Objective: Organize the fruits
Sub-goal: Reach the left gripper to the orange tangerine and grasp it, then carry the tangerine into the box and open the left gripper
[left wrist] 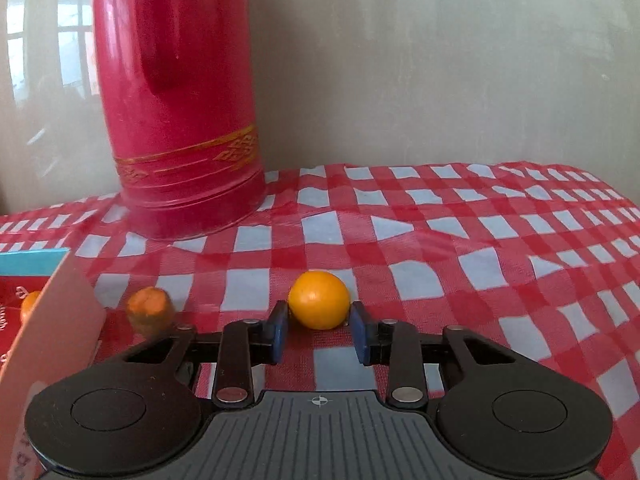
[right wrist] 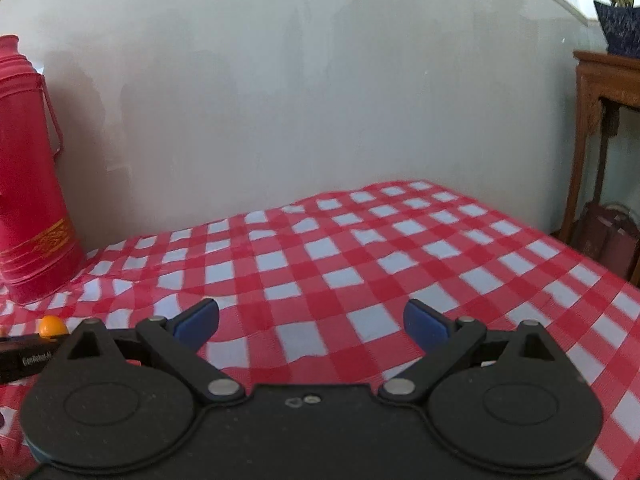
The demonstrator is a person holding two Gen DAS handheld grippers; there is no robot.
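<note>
1. Orange and round, the small fruit (left wrist: 319,299) lies on the red-and-white checked cloth of the counter (left wrist: 440,240), seen from the left wrist. It sits just in front of the left gripper (left wrist: 320,334), at the tips of the blue pads (left wrist: 279,334). The pads stand a little wider than the fruit, one on each side; the near pad seems almost to touch it, but I cannot tell for sure. So this gripper is open and holds nothing yet.
2. To do this step well, I think the gripper should go a little forward, so that the pads meet the widest part of the fruit, and then close gently. A round fruit can roll away if only the tips pinch it.
3. At the left edge stands an open cardboard box (left wrist: 48,328). Inside it, part of one orange fruit (left wrist: 30,304) shows; the rest is hidden. Just beside the box wall lies a rough, darker orange piece (left wrist: 150,312). Behind stands a tall red thermos (left wrist: 180,120).
4. From the right wrist, the right gripper (right wrist: 312,322) is wide open and empty above bare cloth. The same fruit (right wrist: 52,326) shows far to its left.
</note>
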